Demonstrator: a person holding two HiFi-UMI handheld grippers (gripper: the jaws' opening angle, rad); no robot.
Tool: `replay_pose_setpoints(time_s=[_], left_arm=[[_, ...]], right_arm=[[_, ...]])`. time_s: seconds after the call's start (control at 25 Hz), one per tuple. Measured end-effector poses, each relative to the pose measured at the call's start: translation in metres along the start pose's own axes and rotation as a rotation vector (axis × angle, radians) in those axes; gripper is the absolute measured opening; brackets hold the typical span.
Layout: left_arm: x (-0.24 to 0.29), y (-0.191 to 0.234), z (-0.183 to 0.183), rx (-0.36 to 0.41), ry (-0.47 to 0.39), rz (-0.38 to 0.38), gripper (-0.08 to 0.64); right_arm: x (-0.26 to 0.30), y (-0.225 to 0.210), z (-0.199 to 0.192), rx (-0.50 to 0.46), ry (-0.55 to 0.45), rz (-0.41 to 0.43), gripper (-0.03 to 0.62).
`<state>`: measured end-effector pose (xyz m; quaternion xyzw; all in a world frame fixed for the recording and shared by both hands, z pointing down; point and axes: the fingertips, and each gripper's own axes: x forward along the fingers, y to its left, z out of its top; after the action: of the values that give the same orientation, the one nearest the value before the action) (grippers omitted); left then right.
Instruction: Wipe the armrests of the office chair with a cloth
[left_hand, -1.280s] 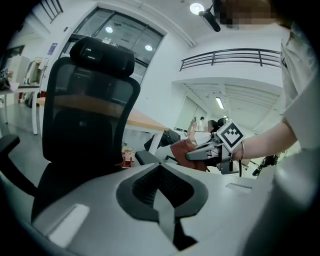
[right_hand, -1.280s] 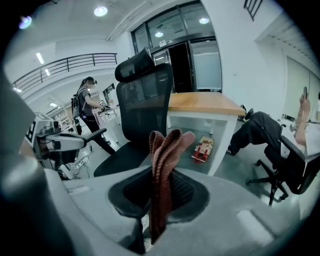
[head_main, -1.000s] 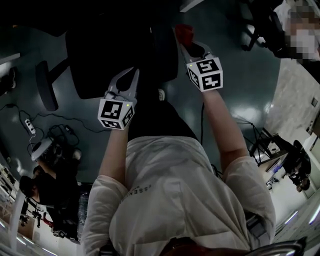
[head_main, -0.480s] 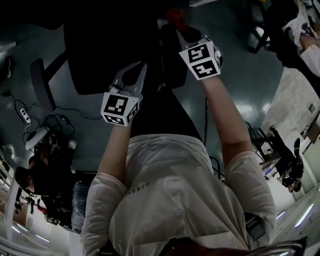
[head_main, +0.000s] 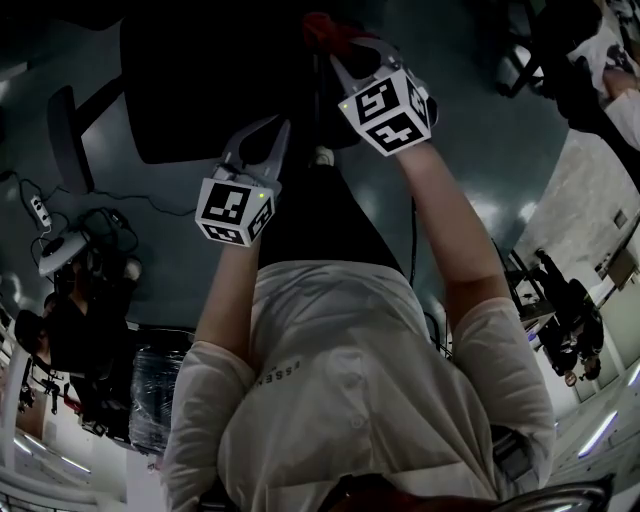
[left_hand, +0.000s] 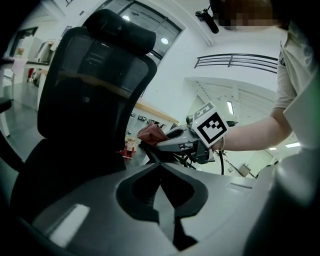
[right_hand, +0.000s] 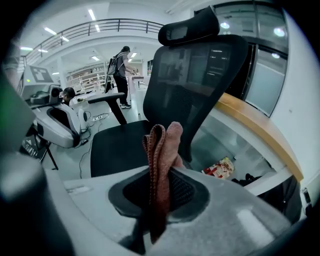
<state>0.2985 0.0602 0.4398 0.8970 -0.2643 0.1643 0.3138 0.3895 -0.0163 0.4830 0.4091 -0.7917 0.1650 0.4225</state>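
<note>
Right gripper (head_main: 342, 55) pinches cloth (right_hand: 161, 145) beside chair seat (right_hand: 117, 146) edge.

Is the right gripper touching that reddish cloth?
Touching. The right gripper view shows the cloth pinched between the right gripper's shut jaws.

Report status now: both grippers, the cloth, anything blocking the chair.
Right gripper shut on red cloth, close to the office chair. Left gripper shut, empty, alongside. Wiping contact not discernible; nothing seen blocking.
</note>
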Motion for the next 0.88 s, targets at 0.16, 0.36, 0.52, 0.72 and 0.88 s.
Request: replay_pose_setpoints(time_s=[0.16, 0.36, 0.52, 0.72, 0.88], left_arm=[[-0.005, -0.007, -0.010, -0.003, -0.008, 0.019, 0.017], [-0.016, -0.022, -0.024, -0.005, -0.017, 0.031, 0.017], [-0.019, -0.034, -0.034, -0.007, -0.023, 0.035, 0.017], [-0.025, -0.045, -0.048, -0.010, -0.026, 0.049, 0.017], [-0.028, -0.054, -0.058, -0.011, -0.023, 0.051, 0.017]], right_arm=[[-0.007, 0.023, -0.010, 0.021, -0.024, 0.048, 0.048], [-0.026, 0.057, -0.027, -0.003, -0.041, 0.088, 0.048], [-0.040, 0.077, -0.041, -0.001, -0.058, 0.117, 0.048], [-0.055, 0.103, -0.056, -0.013, -0.063, 0.152, 0.048], [-0.071, 0.129, -0.071, -0.012, -0.053, 0.210, 0.048]])
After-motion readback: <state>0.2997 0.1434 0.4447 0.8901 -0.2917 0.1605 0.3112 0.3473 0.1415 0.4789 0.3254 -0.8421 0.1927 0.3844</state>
